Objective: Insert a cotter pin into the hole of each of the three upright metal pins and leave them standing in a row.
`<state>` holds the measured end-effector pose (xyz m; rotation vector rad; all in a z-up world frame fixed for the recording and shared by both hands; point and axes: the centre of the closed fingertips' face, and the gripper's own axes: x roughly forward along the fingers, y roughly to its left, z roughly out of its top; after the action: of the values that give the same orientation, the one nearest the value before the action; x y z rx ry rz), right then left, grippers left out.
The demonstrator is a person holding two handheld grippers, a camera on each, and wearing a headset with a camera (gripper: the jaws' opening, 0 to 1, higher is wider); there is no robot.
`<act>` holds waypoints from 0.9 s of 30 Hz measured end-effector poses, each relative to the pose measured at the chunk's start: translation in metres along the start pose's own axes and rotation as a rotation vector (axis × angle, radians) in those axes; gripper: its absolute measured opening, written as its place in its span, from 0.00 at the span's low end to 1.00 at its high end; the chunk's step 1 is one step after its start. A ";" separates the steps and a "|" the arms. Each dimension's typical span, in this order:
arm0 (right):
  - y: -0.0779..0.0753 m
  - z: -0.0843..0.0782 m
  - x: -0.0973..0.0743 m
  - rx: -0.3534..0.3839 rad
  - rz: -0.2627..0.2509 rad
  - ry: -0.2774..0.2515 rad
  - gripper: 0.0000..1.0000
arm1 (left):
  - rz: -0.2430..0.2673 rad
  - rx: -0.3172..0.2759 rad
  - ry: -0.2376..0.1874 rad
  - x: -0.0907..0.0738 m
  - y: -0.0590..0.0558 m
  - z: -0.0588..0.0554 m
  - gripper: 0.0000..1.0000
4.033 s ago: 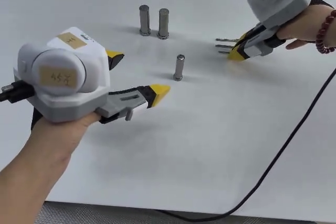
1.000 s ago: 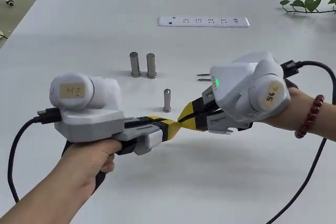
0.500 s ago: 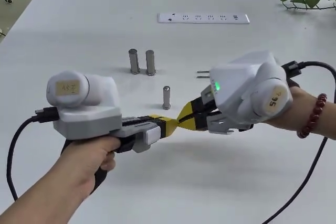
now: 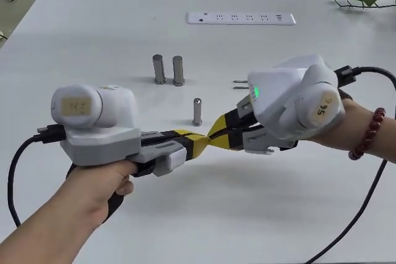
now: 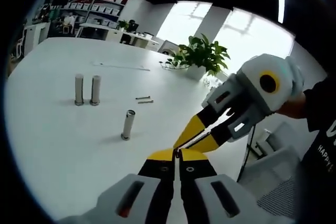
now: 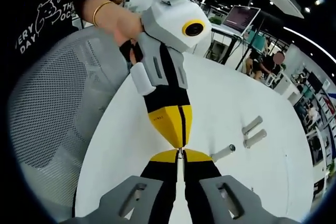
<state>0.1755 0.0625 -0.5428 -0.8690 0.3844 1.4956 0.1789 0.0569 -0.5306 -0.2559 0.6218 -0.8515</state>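
Cotter pin point(image 6: 179, 153) pinched by left gripper point(image 4: 203, 143) and right gripper point(image 4: 218, 133) fingers point(image 5: 161, 157); two more point(image 4: 240, 84) near three metal pins point(image 4: 159, 69) point(image 4: 178, 70) point(image 4: 197, 112).

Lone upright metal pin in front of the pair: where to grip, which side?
Probably its lower shaft, coming in level from the head view's left: the lone metal pin stands upright and slim, apart from the pair, with bare table on that side.

Apart before, the left gripper point(image 4: 199, 144) and right gripper point(image 4: 218, 135) now meet tip to tip on a cotter pin point(image 6: 179, 153); the left fingers point(image 5: 160, 167), earlier spread, are closed.
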 end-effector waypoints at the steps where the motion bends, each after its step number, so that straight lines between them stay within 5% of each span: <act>1: 0.000 -0.001 0.000 0.002 0.001 0.003 0.00 | -0.006 0.013 -0.002 -0.001 0.000 0.000 0.00; 9: 0.000 -0.004 -0.003 0.150 0.009 -0.041 0.01 | -0.022 0.089 0.008 -0.003 0.003 -0.001 0.00; 15: 0.003 -0.008 -0.006 0.265 0.070 -0.076 0.05 | -0.076 0.221 0.020 -0.004 -0.002 -0.003 0.00; 27: 0.020 -0.007 -0.007 0.363 0.145 -0.106 0.05 | -0.155 0.353 0.047 -0.005 -0.012 -0.009 0.00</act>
<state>0.1580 0.0497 -0.5479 -0.4808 0.6281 1.5353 0.1632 0.0533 -0.5303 0.0372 0.4891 -1.1020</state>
